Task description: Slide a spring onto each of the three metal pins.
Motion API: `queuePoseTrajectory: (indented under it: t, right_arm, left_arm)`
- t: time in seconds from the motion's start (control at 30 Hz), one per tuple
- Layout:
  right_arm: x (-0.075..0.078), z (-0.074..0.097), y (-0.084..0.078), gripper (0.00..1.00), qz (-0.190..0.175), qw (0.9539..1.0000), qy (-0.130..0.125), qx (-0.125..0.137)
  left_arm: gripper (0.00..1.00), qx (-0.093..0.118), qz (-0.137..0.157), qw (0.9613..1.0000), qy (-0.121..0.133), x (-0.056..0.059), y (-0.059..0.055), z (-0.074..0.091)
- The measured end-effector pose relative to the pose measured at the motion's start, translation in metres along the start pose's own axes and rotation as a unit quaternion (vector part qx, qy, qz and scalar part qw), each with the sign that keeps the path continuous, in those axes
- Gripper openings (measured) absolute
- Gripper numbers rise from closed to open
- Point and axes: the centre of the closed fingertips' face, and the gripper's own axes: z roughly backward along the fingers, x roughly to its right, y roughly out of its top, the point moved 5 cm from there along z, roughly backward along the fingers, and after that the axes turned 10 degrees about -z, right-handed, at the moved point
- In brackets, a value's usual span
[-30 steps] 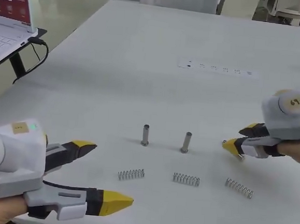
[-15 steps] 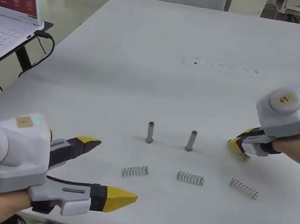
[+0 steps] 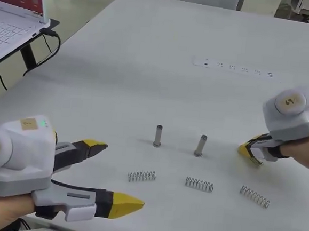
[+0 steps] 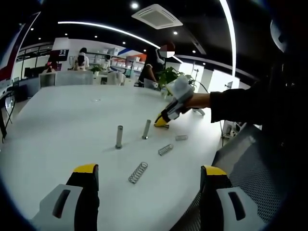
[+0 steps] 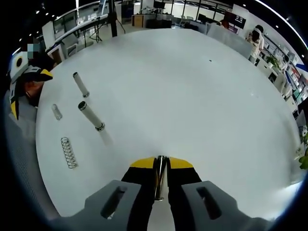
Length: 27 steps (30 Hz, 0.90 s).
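Two metal pins [image 3: 157, 135] [image 3: 201, 145] stand upright mid-table. In front of them three springs [image 3: 141, 176] [image 3: 199, 184] [image 3: 255, 197] lie in a row. My right gripper [image 3: 250, 152] is low over the table, right of the pins. It is shut on a third metal pin [image 5: 159, 175], which runs along the closed jaws. The standing pins [image 5: 81, 84] [image 5: 91, 115] and two springs [image 5: 69, 152] [image 5: 57, 111] lie to its left. My left gripper [image 3: 115, 174] hovers open and empty at the near left, facing the pins [image 4: 119, 136] [image 4: 146, 129] and the springs [image 4: 138, 172] [image 4: 165, 149] [image 4: 181, 137].
An open laptop [image 3: 13, 8] on a stand, with a cable [image 3: 50, 40], sits beyond the white table's left edge [image 3: 51, 70]. A flush socket strip [image 3: 233, 68] lies at the far middle of the table. People stand in the background [image 4: 156, 62].
The head camera has shifted a little. Neither gripper has visibly moved relative to the pins and springs.
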Motion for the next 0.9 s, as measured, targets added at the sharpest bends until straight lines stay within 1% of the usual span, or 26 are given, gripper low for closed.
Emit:
queuePoseTrajectory:
  t: [0.07, 0.2, 0.3, 0.57, 0.73, 0.9]
  right_arm:
    - [0.0004, 0.0003, 0.0001, 0.07, -0.007, 1.0, 0.003, -0.001]
    - [0.0002, 0.0007, 0.0005, 0.06, -0.008, 0.9999, 0.006, -0.004]
    - [0.0005, 0.0009, 0.0007, 0.07, -0.017, 0.9998, 0.007, -0.008]
    - [0.001, 0.0021, -0.0007, 0.06, -0.037, 0.9993, 0.007, -0.005]
    - [-0.0007, 0.0027, -0.0012, 0.06, -0.035, 0.9994, 0.0, -0.007]
    - [-0.0023, 0.0038, -0.0029, 0.06, -0.033, 0.9994, -0.001, -0.007]
  left_arm:
    - [0.84, 0.0, 0.0, 1.0, 0.0, 0.0001, 0.0, -0.0001]
    - [0.83, -0.001, 0.0, 1.0, 0.0, 0.0004, 0.0, -0.0001]
    - [0.83, -0.001, -0.001, 1.0, -0.001, 0.0004, -0.0001, -0.0002]
    - [0.83, -0.003, -0.002, 1.0, -0.003, 0.0009, -0.0003, -0.0001]
    - [0.83, -0.003, -0.002, 1.0, -0.003, 0.0012, 0.0001, 0.0]
    - [0.82, -0.001, -0.002, 1.0, -0.003, 0.0011, 0.0005, 0.0003]
